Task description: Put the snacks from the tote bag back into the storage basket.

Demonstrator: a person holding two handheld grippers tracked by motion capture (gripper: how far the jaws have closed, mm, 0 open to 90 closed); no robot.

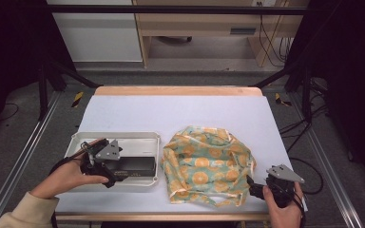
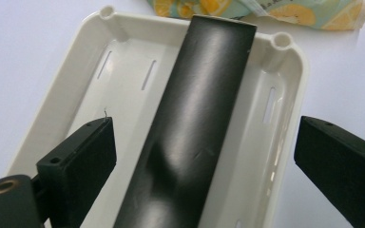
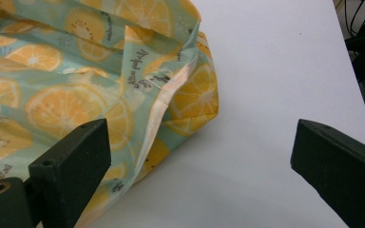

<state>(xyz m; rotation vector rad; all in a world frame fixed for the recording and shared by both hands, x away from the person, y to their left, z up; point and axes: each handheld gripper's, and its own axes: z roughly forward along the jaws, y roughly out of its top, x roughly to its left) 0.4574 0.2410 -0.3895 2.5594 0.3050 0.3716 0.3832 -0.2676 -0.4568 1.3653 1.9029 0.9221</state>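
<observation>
The left gripper (image 2: pixel 204 161) stands wide open, pads clear of the long black rectangular box (image 2: pixel 195 123) lying in the white plastic tray (image 1: pixel 83 138) at the table's near left. The right gripper (image 3: pixel 199 166), open and empty, hovers by the near-right edge of the crumpled orange-slice-print teal cloth bag (image 1: pixel 206 164).

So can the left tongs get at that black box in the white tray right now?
Probably yes. The left tongs stand open right over the black box, which lies uncovered in the white tray, one jaw on either side, with nothing between them and the box.
</observation>
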